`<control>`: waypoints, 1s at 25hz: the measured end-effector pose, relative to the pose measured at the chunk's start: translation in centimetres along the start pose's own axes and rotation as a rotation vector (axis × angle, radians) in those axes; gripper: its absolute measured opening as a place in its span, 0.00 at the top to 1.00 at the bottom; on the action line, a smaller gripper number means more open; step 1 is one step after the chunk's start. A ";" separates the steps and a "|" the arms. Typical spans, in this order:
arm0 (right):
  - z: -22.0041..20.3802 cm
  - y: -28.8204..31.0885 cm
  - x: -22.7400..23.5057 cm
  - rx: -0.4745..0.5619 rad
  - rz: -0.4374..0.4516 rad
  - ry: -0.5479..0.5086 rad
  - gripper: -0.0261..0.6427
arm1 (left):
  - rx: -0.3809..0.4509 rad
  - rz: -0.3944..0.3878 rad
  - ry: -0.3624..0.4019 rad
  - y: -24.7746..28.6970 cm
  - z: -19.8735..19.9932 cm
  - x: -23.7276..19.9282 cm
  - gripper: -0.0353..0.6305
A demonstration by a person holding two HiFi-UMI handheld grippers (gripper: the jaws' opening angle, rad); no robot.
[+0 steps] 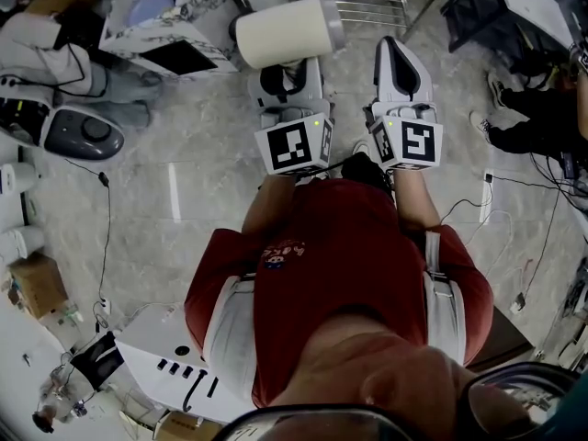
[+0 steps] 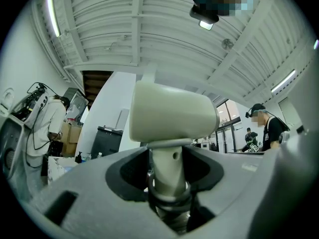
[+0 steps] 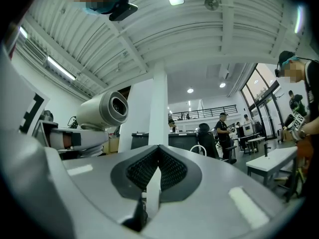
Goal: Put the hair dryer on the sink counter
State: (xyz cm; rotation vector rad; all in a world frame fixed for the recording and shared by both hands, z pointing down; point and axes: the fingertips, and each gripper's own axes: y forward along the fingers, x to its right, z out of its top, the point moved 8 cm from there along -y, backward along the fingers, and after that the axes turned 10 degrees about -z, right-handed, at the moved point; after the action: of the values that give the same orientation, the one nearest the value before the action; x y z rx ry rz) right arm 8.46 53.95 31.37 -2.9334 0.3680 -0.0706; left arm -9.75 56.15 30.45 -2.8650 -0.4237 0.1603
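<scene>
In front of person's red shirt (image 1: 340, 274), over grey tiled floor (image 1: 193, 145): left gripper (image 1: 290, 83) clamps cream hair dryer (image 1: 289, 30) by handle, jaws pressing either side. Barrel sits crosswise above jaws, held in air. Right gripper (image 1: 401, 70) just beside it, jaws together, nothing between them.
</scene>
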 end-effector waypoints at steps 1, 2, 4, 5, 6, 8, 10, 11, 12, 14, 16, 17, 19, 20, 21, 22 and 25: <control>0.0 0.1 -0.2 0.001 -0.003 0.001 0.96 | 0.000 -0.003 -0.001 0.0 0.0 -0.2 0.66; -0.1 0.3 -0.2 0.001 -0.004 0.004 0.96 | -0.001 -0.004 -0.001 0.1 -0.1 -0.4 0.66; -0.3 0.8 -0.2 0.003 -0.005 0.007 0.96 | -0.002 -0.005 0.000 0.4 -0.3 -0.7 0.66; -0.3 1.1 -0.2 0.003 -0.004 0.007 0.96 | -0.001 -0.006 -0.001 0.6 -0.4 -0.8 0.66; -0.4 1.3 -0.1 0.004 -0.004 0.006 0.96 | 0.000 -0.007 -0.003 0.9 -0.4 -0.8 0.66; -0.5 1.7 0.0 0.006 -0.005 0.005 0.96 | 0.003 -0.008 -0.003 1.3 -0.4 -1.0 0.66; -0.6 2.2 0.2 0.006 -0.006 0.005 0.96 | 0.006 -0.010 0.001 1.7 -0.5 -1.1 0.66; -0.7 2.5 0.3 0.006 -0.007 0.005 0.96 | 0.007 -0.012 0.002 1.9 -0.6 -1.2 0.66; -0.9 2.8 0.3 0.007 -0.007 0.005 0.96 | 0.008 -0.013 0.004 2.2 -0.7 -1.3 0.66; -1.1 3.4 0.5 0.011 -0.005 0.004 0.96 | 0.010 -0.015 0.008 2.9 -0.8 -1.4 0.66; -1.2 3.9 0.8 0.013 -0.004 0.005 0.96 | 0.012 -0.017 0.015 3.5 -0.9 -1.4 0.66; -1.3 4.2 1.1 0.013 -0.004 0.005 0.96 | 0.012 -0.018 0.017 3.8 -1.0 -1.3 0.66; -1.4 4.8 1.6 0.012 -0.006 0.006 0.96 | 0.012 -0.019 0.019 4.6 -1.1 -1.2 0.66; -1.5 5.1 1.9 0.012 -0.008 0.008 0.96 | 0.013 -0.018 0.020 5.0 -1.2 -1.2 0.66; -1.7 5.5 2.1 0.012 -0.009 0.009 0.96 | 0.012 -0.017 0.021 5.4 -1.3 -1.3 0.66; -1.8 5.9 2.3 0.010 -0.009 0.010 0.96 | 0.011 -0.016 0.022 5.8 -1.5 -1.3 0.66; -2.2 7.1 2.9 0.003 -0.008 0.011 0.96 | 0.005 -0.014 0.019 7.2 -2.0 -1.5 0.66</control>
State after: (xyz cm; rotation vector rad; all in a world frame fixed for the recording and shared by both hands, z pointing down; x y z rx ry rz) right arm 9.43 46.04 32.32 -2.9326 0.3571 -0.0891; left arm -8.94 48.62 30.64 -2.8558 -0.4388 0.1311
